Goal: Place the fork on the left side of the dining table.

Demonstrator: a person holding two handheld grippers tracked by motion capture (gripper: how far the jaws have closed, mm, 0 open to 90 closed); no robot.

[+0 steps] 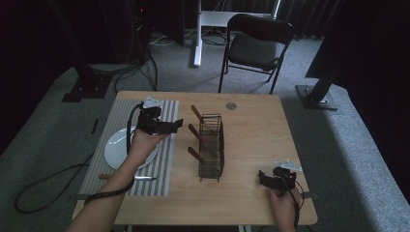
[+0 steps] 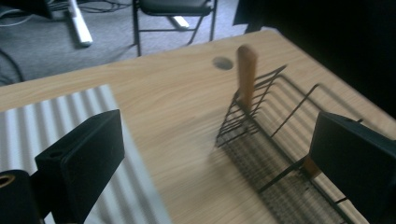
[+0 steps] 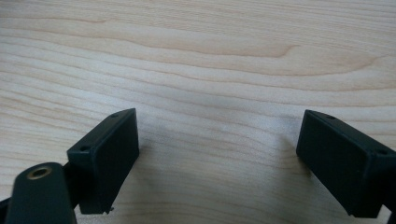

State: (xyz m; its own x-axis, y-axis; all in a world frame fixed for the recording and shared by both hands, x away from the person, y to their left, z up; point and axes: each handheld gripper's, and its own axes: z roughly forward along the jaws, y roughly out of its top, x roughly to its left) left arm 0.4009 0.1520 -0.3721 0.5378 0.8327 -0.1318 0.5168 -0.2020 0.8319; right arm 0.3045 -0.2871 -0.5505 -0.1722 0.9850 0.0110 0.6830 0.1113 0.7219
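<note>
A wire basket [image 1: 211,147] with three wooden-handled utensils [image 1: 197,131] is set at the surface's centre, within reach of the left tool [image 1: 175,125], held wide open and empty just beside it, while the right tool [image 1: 265,178], likewise wide open and empty, is parked near the surface's near right corner.

From above, my scene is dim: the room's edges at nine and three o'clock sink into near black, while the worktop [image 1: 251,130] catches soft, even light and looks slightly grainy. Along my left claw [image 2: 224,158], the wire basket [image 2: 275,140] and its wooden handle [image 2: 246,74] smear with motion blur, and the jaws are soft. Along my right claw [image 3: 219,163], the wood grain is sharp, with faint shadows beneath each jaw.
</note>
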